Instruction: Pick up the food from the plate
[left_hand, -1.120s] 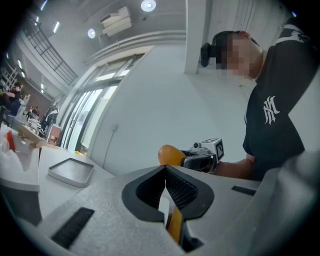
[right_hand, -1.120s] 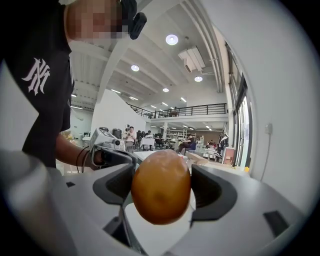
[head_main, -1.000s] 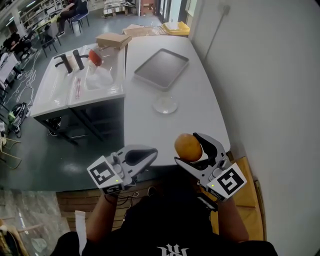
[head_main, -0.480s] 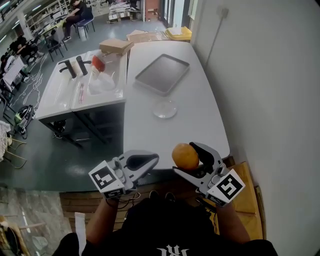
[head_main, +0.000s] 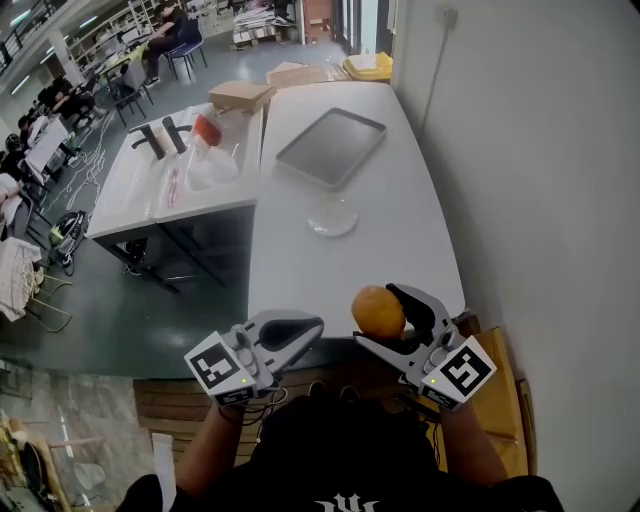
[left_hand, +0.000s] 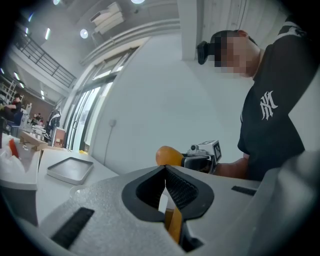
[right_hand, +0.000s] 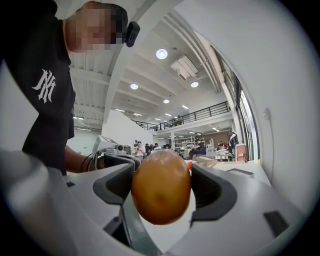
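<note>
Tray (head_main: 331, 148) on tbl (head_main: 400, 240), sink (head_main: 140, 190) beside.

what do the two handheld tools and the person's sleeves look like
The left tool and right tool are grey plastic with black ribbed jaws, each carrying a white cube with black square markers. The person wears a black short-sleeved shirt with a white logo.

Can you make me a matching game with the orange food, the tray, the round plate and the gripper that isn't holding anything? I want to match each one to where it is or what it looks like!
Things:
1. orange food
2. left gripper
3. tray
4. round plate

Places and states:
A. see-through, in the middle of the table
B. shut, with nothing in it
C. grey, at the far end of the table
D. squeezed between the jaws of the right gripper

Pairs: 1-D, 2-B, 3-C, 4-A
</note>
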